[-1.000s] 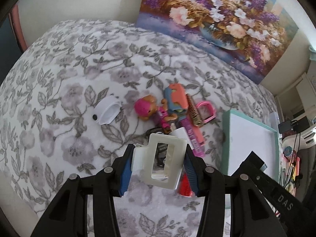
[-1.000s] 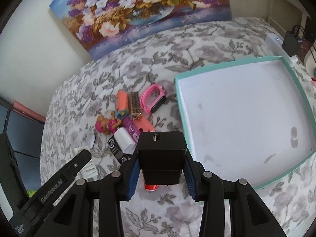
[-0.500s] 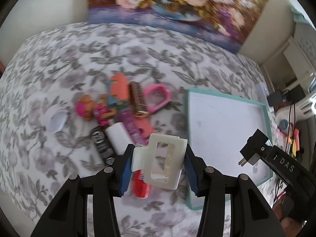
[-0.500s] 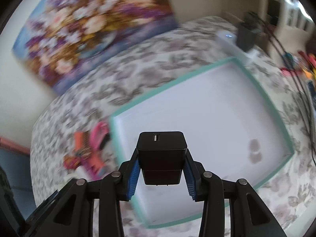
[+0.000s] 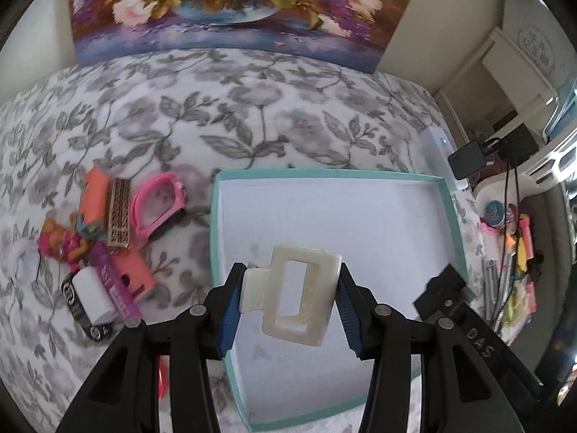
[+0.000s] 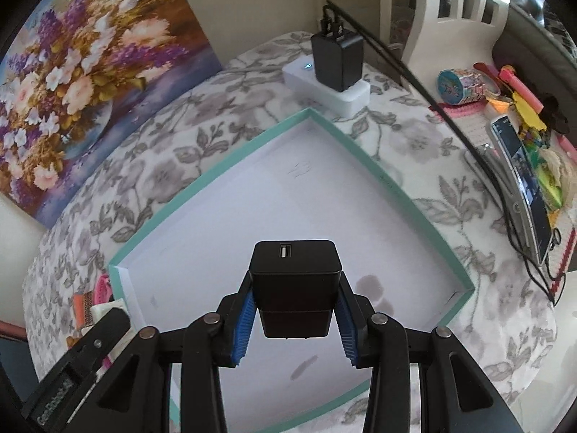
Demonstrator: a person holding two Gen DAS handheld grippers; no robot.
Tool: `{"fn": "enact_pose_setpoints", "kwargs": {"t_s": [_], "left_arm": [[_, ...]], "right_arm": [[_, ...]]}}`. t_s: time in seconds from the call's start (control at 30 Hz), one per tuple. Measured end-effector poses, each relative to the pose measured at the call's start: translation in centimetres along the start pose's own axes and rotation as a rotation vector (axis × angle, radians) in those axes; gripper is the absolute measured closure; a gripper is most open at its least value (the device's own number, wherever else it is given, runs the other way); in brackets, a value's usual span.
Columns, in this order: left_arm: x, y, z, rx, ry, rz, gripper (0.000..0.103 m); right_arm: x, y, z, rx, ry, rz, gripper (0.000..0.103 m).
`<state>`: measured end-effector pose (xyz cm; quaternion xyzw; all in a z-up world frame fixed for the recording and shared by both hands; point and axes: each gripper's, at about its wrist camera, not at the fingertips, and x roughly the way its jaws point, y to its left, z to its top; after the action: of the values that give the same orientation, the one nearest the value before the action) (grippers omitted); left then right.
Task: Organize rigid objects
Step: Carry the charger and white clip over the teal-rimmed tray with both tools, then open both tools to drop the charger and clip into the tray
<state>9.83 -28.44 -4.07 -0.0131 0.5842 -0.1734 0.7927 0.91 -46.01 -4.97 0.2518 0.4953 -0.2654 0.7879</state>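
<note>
My left gripper [image 5: 288, 297] is shut on a cream hair claw clip [image 5: 293, 296] and holds it above the near left part of a teal-rimmed white tray [image 5: 445, 216]. My right gripper [image 6: 294, 310] is shut on a black USB charger block [image 6: 295, 288] and holds it above the same tray [image 6: 371, 169]. The right gripper also shows at the lower right of the left wrist view [image 5: 441, 294]. The tray's floor shows nothing lying in it.
A pile left of the tray holds a pink watch band [image 5: 158, 207], a gold comb [image 5: 119, 216], an orange toy [image 5: 94, 195], a doll [image 5: 59, 243] and a white box [image 5: 92, 297]. A plugged charger on a white power strip [image 6: 337, 65] and stationery clutter [image 6: 519, 119] lie right.
Both grippers have swung right from above the toy pile to above the tray, each still holding its object. The pile itself has not moved.
</note>
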Motion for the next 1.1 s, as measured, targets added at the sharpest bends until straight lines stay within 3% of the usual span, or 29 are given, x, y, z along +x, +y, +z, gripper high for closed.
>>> {"fn": "enact_pose_setpoints", "kwargs": {"t_s": [0.23, 0.4, 0.7, 0.93, 1.1], "left_arm": [[1.3, 0.3, -0.2, 0.004, -0.023, 0.011, 0.053], [1.1, -0.1, -0.3, 0.033, -0.053, 0.013, 0.053], [2.3, 0.0, -0.9, 0.041, -0.021, 0.028, 0.053], [1.6, 0.2, -0.9, 0.033, -0.027, 0.025, 0.044], [0.8, 1.1, -0.8, 0.000, -0.034, 0.042, 0.043]], "right_arm": [[0.3, -0.3, 0.3, 0.016, -0.031, 0.000, 0.060], [1.1, -0.4, 0.1, 0.015, -0.002, -0.013, 0.060], [1.8, -0.3, -0.3, -0.001, 0.033, -0.025, 0.060], [0.9, -0.3, -0.2, -0.005, 0.026, -0.030, 0.059], [-0.4, 0.1, -0.1, -0.024, 0.005, -0.019, 0.049]]}}
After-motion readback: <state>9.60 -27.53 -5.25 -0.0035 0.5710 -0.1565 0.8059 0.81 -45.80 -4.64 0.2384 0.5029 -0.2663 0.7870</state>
